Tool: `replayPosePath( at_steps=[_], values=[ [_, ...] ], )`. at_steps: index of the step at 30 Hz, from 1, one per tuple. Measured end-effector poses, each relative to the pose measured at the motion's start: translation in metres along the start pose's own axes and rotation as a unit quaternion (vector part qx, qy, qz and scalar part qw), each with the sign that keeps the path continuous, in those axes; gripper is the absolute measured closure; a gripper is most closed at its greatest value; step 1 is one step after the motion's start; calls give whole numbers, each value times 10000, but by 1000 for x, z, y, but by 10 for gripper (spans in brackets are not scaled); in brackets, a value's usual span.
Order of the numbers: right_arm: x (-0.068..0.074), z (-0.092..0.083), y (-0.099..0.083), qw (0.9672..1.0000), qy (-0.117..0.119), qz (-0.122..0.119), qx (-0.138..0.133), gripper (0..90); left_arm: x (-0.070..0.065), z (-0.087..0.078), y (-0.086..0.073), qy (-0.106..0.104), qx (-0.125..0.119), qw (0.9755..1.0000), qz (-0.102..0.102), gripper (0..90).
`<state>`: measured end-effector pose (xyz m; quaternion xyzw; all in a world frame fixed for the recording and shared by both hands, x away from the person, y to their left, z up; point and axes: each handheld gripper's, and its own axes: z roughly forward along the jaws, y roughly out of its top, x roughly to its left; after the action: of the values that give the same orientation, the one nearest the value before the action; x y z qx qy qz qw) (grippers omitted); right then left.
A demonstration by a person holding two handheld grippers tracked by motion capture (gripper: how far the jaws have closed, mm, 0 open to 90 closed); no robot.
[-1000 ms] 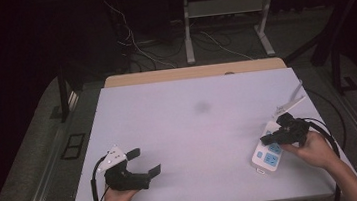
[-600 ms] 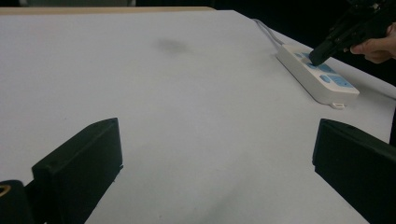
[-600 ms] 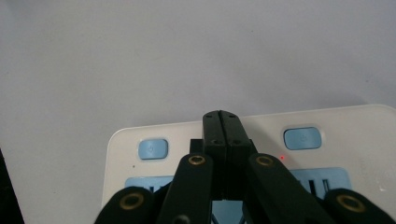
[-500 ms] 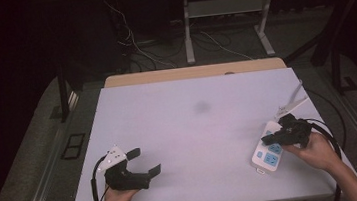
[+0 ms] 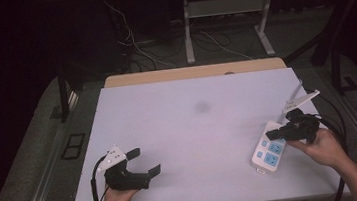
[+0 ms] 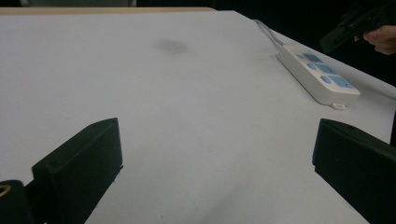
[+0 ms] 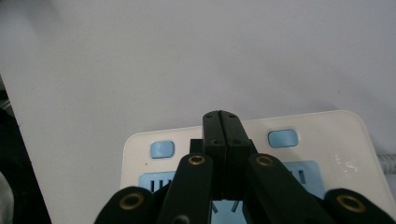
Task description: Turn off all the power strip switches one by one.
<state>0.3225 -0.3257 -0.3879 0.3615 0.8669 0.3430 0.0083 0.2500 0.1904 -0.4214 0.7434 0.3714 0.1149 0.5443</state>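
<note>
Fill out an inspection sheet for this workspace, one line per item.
Surface: white table, bare apart from a faint dark smudge.
Job's things: white power strip with blue sockets and buttons, lying flat near the right edge.
Clutter: nothing seen.
Grippers: left gripper open, holding nothing; right gripper shut, its tips above the strip between two blue buttons.
Cables: the strip's white cord runs off the far right; a black gripper cable loops by the left hand.
Surroundings: dark floor, metal stand legs, loose wires.
</note>
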Motion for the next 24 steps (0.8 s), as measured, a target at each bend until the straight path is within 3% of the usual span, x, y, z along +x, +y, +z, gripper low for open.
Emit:
replayPosePath(
  at_steps=[24],
  values=[
    [-17,-15,20,9997,-217,68,123,900,1,-1,0,10,-8,10000,7,0]
  ],
)
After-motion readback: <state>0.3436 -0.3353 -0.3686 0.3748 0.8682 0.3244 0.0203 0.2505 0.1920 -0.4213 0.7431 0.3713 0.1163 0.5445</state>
